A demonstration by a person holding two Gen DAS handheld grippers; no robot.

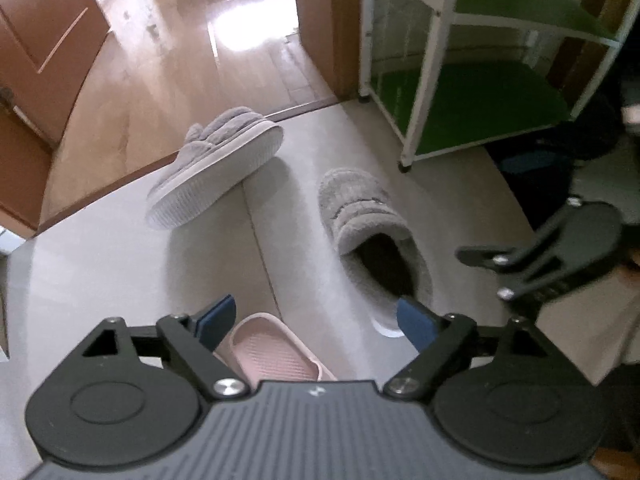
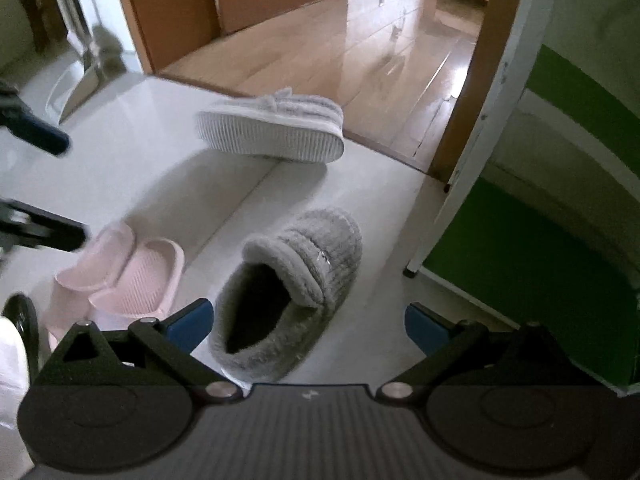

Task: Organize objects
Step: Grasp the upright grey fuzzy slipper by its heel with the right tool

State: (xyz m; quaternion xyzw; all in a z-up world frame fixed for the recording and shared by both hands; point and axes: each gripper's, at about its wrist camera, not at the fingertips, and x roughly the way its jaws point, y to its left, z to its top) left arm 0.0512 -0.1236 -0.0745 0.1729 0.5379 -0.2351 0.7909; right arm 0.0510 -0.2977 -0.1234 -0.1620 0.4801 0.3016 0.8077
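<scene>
A grey fluffy slipper [image 1: 372, 232] stands upright on the pale floor, its opening toward me; it also shows in the right wrist view [image 2: 296, 288]. A second grey slipper [image 1: 216, 168] lies tipped on its side near the doorway, sole showing, and appears in the right wrist view [image 2: 276, 130]. Pink slide sandals [image 2: 120, 276] lie to the left; one [image 1: 272, 352] sits just under my left gripper [image 1: 316, 320], which is open and empty. My right gripper [image 2: 308, 326] is open and empty, hovering just above the heel of the upright grey slipper.
A white-framed shoe rack with green shelves [image 1: 492, 100] stands at the right, also in the right wrist view [image 2: 540, 248]. A wooden door [image 1: 36, 40] and a wood floor [image 1: 224, 40] lie beyond the threshold. A dark bag [image 1: 532, 168] sits beside the rack.
</scene>
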